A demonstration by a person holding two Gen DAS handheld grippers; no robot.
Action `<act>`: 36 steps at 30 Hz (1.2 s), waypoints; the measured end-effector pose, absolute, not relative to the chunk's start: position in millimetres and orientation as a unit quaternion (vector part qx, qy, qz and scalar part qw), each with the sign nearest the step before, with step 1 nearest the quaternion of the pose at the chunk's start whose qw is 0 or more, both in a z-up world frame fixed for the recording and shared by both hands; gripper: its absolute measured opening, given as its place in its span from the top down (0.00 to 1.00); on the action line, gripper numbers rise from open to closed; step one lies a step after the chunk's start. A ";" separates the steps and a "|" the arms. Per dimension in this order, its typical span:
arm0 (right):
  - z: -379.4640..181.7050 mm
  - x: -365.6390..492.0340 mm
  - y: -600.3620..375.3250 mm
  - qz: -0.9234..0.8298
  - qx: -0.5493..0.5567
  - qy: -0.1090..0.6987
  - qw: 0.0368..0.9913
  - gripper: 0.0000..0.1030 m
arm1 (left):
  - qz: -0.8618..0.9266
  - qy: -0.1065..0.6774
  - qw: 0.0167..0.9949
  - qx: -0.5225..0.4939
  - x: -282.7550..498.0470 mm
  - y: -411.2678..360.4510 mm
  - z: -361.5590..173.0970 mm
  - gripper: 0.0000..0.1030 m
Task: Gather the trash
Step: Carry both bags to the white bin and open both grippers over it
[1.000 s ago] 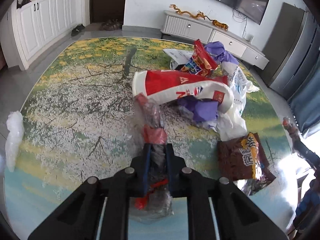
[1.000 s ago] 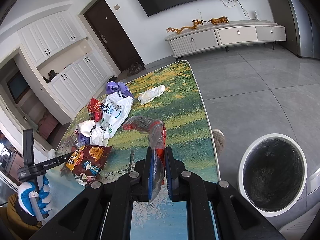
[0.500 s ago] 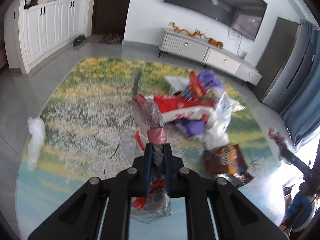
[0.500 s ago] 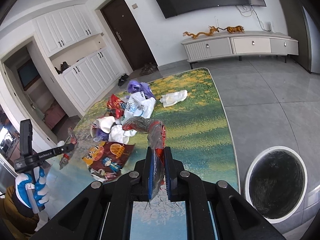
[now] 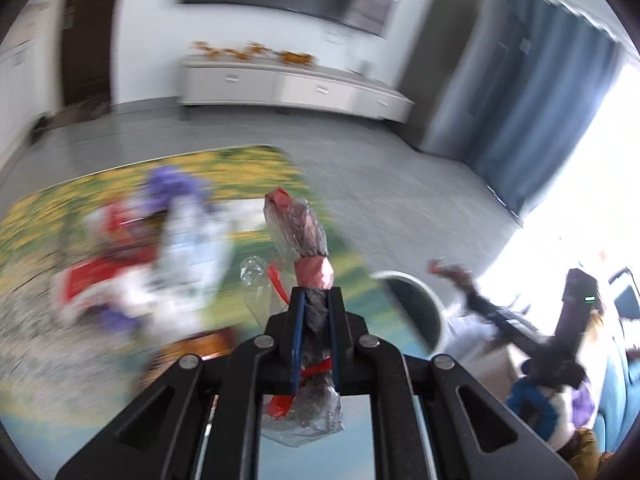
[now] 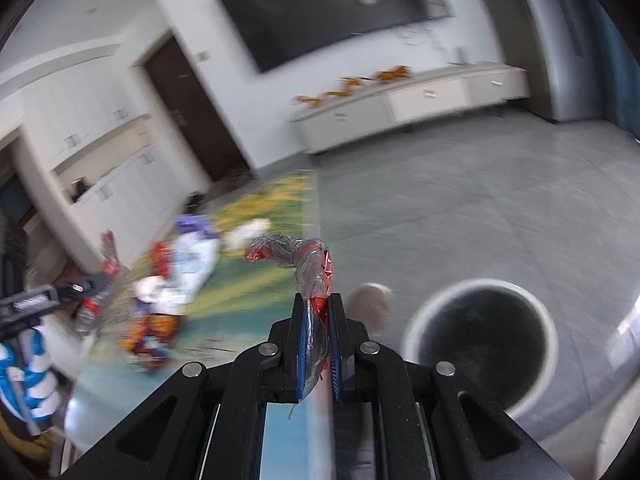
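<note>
Both claws are closed on trash: the right gripper (image 6: 317, 322) pinches a crinkled clear-and-red plastic wrapper (image 6: 304, 258) that stands forward along its fingers, and the left gripper (image 5: 316, 316) clamps a similar twisted clear-and-pink film wrapper (image 5: 306, 240). The round white-rimmed waste bin (image 6: 480, 344) sits on the floor to the right of the right gripper, which appears nearer to it, with the flower-print table edge (image 6: 316, 216) between. The remaining litter pile (image 6: 176, 272) lies left of the bin on that table.

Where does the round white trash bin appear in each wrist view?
Left wrist: the trash bin sits right of centre, beyond the table edge, only part of its rim showing, blurred.
Right wrist: it sits lower right on the grey floor, dark inside visible.
Shared landmark: the low white TV cabinet with orange figurines on it.
</note>
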State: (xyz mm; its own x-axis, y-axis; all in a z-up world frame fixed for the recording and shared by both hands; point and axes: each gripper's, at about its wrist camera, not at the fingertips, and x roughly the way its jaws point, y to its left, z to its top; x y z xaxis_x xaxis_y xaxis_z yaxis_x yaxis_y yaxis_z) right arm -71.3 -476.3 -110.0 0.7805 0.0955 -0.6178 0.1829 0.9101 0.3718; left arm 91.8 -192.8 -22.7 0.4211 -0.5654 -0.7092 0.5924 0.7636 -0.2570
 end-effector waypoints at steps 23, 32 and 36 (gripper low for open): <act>-221.2 -59.6 -574.8 -0.169 0.226 0.418 0.864 0.58 | -0.439 0.523 0.728 0.057 124.9 -465.0 -134.3 0.53; -212.4 -59.1 -559.0 -0.172 0.207 0.414 0.869 0.50 | -0.436 0.501 0.746 0.045 122.8 -442.3 -117.5 0.53; -197.0 -61.1 -552.0 -0.165 0.202 0.399 0.879 0.38 | -0.429 0.465 0.773 0.044 111.7 -419.5 -95.4 0.53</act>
State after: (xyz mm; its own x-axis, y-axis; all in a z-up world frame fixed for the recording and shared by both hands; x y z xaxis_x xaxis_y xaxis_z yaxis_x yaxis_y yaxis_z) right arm -61.1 -552.0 -197.0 0.6276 -0.1289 -0.7678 0.4511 0.8640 0.2236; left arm 111.7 -419.5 -95.4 0.1990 -0.6224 -0.7570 0.7049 0.6275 -0.3307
